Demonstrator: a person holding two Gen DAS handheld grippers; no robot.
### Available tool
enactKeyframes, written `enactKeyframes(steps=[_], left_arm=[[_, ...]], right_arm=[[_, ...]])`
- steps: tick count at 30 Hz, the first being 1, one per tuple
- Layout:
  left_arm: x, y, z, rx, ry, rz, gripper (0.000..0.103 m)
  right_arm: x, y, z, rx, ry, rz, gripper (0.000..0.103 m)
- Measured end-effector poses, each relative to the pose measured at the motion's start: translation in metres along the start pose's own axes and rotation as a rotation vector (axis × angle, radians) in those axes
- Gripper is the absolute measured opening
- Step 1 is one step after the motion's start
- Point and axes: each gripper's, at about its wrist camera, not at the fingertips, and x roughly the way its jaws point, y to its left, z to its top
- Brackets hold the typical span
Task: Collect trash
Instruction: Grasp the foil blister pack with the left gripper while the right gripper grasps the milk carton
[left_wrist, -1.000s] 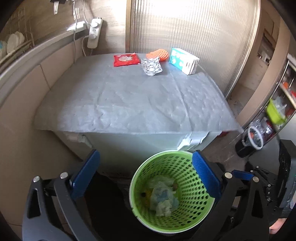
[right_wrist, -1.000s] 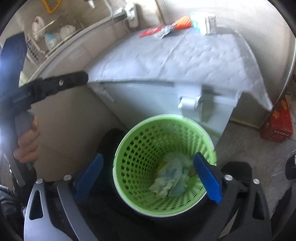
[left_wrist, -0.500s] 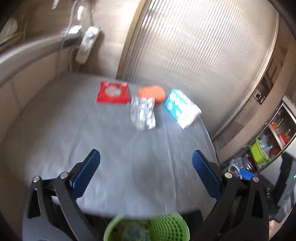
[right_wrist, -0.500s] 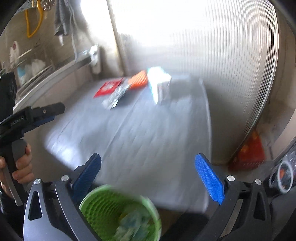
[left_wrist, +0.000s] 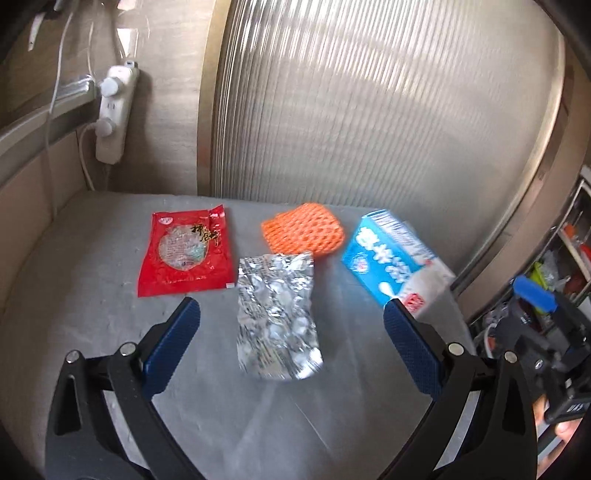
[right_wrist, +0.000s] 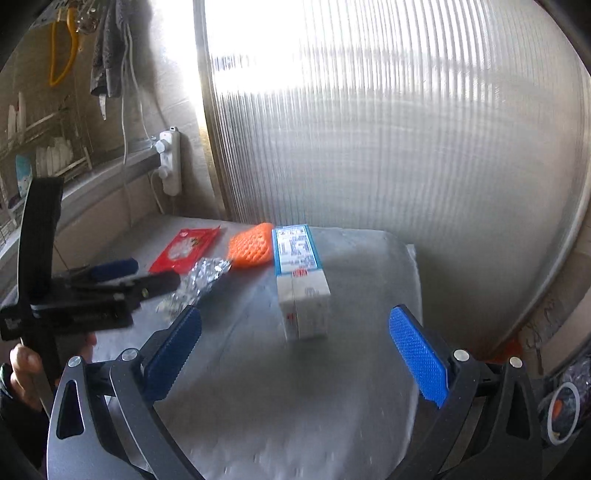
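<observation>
Four pieces of trash lie at the far end of the grey-covered table. A crumpled silver foil wrapper sits right between the tips of my open left gripper. Behind it are a red snack packet, an orange foam net and a blue and white milk carton. My right gripper is open too, with the milk carton lying just ahead of its fingers. In the right wrist view the left gripper hovers over the foil wrapper, left of the red packet and orange net.
A ribbed translucent panel rises behind the table. A white power strip hangs on the wall at the left corner. A cluttered shelf stands off the table's right edge. A hand holds the left gripper's handle.
Both grippers rose from over the green basket below the table's front edge and moved forward over the tabletop toward the trash. The basket has left both views. Both stayed open.
</observation>
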Motion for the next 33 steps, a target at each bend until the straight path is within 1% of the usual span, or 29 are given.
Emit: enactKeyframes(steps=[3, 6, 9, 13, 14, 15, 16, 18, 20, 22, 24, 25, 26, 33], left_arm=[[0.018, 0.000, 0.000, 0.023, 0.034, 0.031, 0.095], [0.032, -0.002, 0.001, 0.042, 0.065, 0.043, 0.095], [0.042, -0.007, 0.002, 0.072, 0.081, 0.064, 0.095], [0.050, -0.009, 0.003, 0.074, 0.105, 0.064, 0.094], [0.052, -0.009, 0.003, 0.072, 0.112, 0.060, 0.089], [0.054, -0.009, 0.003, 0.074, 0.123, 0.056, 0.081], [0.056, -0.010, 0.004, 0.075, 0.136, 0.052, 0.077], [0.061, -0.009, 0.004, 0.077, 0.168, 0.049, 0.062], [0.067, -0.008, 0.004, 0.079, 0.191, 0.051, 0.054], [0.067, -0.009, 0.004, 0.096, 0.188, 0.065, 0.046], [0.067, -0.009, 0.006, 0.103, 0.193, 0.055, 0.032], [0.068, -0.008, 0.007, 0.101, 0.198, 0.046, 0.030], [0.067, -0.008, 0.007, 0.098, 0.204, 0.034, 0.026], [0.064, -0.011, 0.002, 0.130, 0.187, 0.054, 0.023]], right_arm=[[0.023, -0.006, 0.007, 0.011, 0.017, 0.019, 0.101], [0.037, -0.008, 0.010, 0.011, 0.034, 0.023, 0.101], [0.052, -0.011, 0.012, 0.010, 0.051, 0.026, 0.101], [0.063, -0.013, 0.015, 0.013, 0.063, 0.038, 0.101], [0.066, -0.013, 0.016, 0.016, 0.068, 0.045, 0.101], [0.068, -0.013, 0.017, 0.019, 0.072, 0.049, 0.101], [0.071, -0.013, 0.018, 0.022, 0.076, 0.054, 0.101], [0.074, -0.013, 0.019, 0.024, 0.078, 0.063, 0.101], [0.076, -0.014, 0.021, 0.032, 0.082, 0.070, 0.101], [0.079, -0.015, 0.022, 0.037, 0.090, 0.081, 0.101], [0.083, -0.014, 0.024, 0.032, 0.105, 0.084, 0.101], [0.084, -0.014, 0.024, 0.029, 0.109, 0.081, 0.101], [0.086, -0.013, 0.025, 0.025, 0.117, 0.080, 0.101], [0.096, -0.008, 0.022, 0.015, 0.161, 0.068, 0.101]])
